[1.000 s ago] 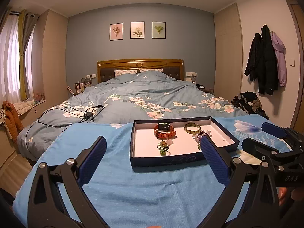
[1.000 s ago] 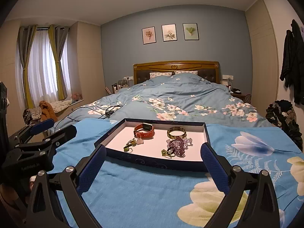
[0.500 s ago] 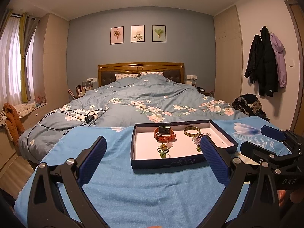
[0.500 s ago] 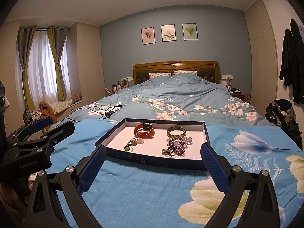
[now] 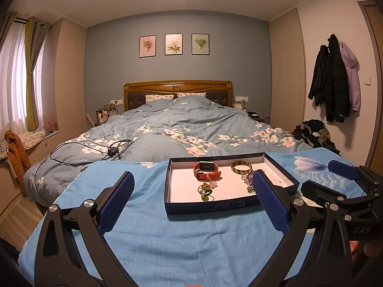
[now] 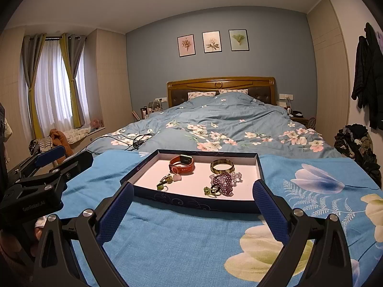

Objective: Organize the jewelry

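Grippers wide apart, short of the tray

Left gripper (image 5: pixel 191 196) and right gripper (image 6: pixel 192 201) hover spread, empty, above blue cloth (image 6: pixel 186 239). Ahead lies a dark-rimmed tray (image 6: pixel 191 202) holding a red watch (image 6: pixel 182 164), green bangle (image 6: pixel 222 166), purple beads (image 6: pixel 223 181), small green trinkets (image 6: pixel 164 183).

tray (image 6: pixel 186 201) on cloth (image 6: pixel 191 239); watch (image 6: pixel 182 165) left of bangle (image 6: pixel 222 165); bed (image 6: pixel 227 124) behind

one tray (image 6: pixel 191 201), one watch (image 6: pixel 182 165), one bangle (image 6: pixel 222 166)
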Available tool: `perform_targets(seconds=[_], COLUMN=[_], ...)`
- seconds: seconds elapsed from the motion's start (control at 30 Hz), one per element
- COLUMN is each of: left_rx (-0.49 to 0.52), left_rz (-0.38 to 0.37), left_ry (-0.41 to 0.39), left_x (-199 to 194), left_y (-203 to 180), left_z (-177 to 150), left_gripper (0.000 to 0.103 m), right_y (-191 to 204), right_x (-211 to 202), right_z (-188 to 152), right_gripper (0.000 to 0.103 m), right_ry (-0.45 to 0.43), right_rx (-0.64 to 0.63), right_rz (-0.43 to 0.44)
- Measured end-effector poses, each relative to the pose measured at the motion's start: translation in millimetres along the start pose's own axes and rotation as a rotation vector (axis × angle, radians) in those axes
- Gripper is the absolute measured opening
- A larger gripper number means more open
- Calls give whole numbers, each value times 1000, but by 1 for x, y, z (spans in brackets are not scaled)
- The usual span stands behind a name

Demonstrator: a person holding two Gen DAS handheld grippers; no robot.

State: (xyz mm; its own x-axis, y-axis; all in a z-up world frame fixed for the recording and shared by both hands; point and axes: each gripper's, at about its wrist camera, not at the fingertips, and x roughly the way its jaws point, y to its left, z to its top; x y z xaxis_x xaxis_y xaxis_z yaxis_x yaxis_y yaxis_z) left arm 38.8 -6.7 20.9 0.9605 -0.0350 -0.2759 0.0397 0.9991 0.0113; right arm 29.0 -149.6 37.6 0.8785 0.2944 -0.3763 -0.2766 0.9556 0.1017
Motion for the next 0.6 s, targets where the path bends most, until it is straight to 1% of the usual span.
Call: perform_targets(seconds=[0.6], left_rx=[-3], left_rz=[2], left_ry=[6], left_x=[0], left_y=[0], left_z=[0], left_gripper=[97], right_y=[2], right_x=[-1], right_z=[-3], right_gripper=[96], right_ry=[5], right_rx=[5], right_rz=[-2])
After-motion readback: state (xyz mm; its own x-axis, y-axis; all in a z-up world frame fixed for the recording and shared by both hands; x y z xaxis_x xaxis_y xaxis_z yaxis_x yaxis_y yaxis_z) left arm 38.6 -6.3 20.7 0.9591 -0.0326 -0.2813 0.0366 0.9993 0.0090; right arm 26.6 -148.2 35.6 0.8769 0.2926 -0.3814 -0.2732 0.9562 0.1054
